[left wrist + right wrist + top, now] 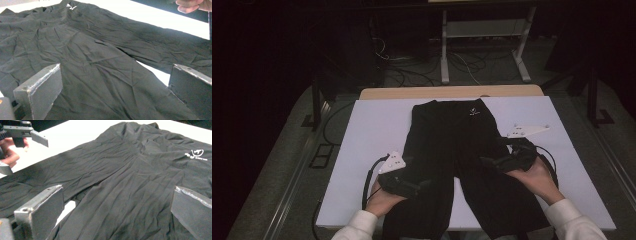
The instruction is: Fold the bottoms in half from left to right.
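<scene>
Black trousers (452, 145) lie flat on the white tabletop (372, 125), with the waistband and a small white logo (473, 112) at the far end and both legs running toward me. My left gripper (424, 184) hovers open over the left leg (100, 82), its jaws wide apart with nothing between them. Over the right leg (140, 195) my right gripper (487, 161) is also open and holds nothing. The right gripper view shows the logo (196, 153) at its right and the left gripper (25, 132) at its top left.
The leg ends hang over the table's near edge. A wooden strip (452, 92) borders the far edge. On the floor beyond are a white metal stand (482, 40) and loose cables (412, 75). Black frame posts (317, 105) (594, 100) flank the table.
</scene>
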### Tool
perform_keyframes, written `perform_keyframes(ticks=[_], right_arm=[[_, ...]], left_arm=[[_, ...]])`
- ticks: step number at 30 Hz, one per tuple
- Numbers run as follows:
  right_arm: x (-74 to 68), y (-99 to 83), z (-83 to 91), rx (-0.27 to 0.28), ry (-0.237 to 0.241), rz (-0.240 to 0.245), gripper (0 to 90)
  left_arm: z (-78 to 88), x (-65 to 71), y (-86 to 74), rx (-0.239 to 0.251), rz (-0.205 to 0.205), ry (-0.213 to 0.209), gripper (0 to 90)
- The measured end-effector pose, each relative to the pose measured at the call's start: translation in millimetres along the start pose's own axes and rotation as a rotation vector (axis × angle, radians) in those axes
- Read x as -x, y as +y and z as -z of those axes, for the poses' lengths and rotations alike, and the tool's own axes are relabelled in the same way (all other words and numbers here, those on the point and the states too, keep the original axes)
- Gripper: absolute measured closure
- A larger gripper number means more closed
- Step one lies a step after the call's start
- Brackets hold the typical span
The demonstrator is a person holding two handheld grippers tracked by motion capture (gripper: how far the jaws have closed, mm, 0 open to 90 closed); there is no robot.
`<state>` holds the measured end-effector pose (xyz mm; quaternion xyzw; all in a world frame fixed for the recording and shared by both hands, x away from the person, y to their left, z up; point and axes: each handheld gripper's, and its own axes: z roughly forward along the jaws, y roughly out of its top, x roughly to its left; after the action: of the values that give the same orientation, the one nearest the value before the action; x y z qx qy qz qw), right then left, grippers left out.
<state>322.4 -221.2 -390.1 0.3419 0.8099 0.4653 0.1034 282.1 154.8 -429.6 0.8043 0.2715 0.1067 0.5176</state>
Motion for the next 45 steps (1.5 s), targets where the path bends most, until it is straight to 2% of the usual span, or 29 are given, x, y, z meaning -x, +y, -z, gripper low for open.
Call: perform_keyframes(ticks=[15,45], right_arm=[[4.0,18.3,-10.4,-0.006,0.004,0.022,0.0],[13.4,52.3,-33.5,-0.014,0.008,0.032,0.0]], left_arm=[[0.4,-0.3,-0.3,0.0,0.002,0.001,0.0],[0.5,-0.6,-0.6,0.002,0.005,0.002,0.0]])
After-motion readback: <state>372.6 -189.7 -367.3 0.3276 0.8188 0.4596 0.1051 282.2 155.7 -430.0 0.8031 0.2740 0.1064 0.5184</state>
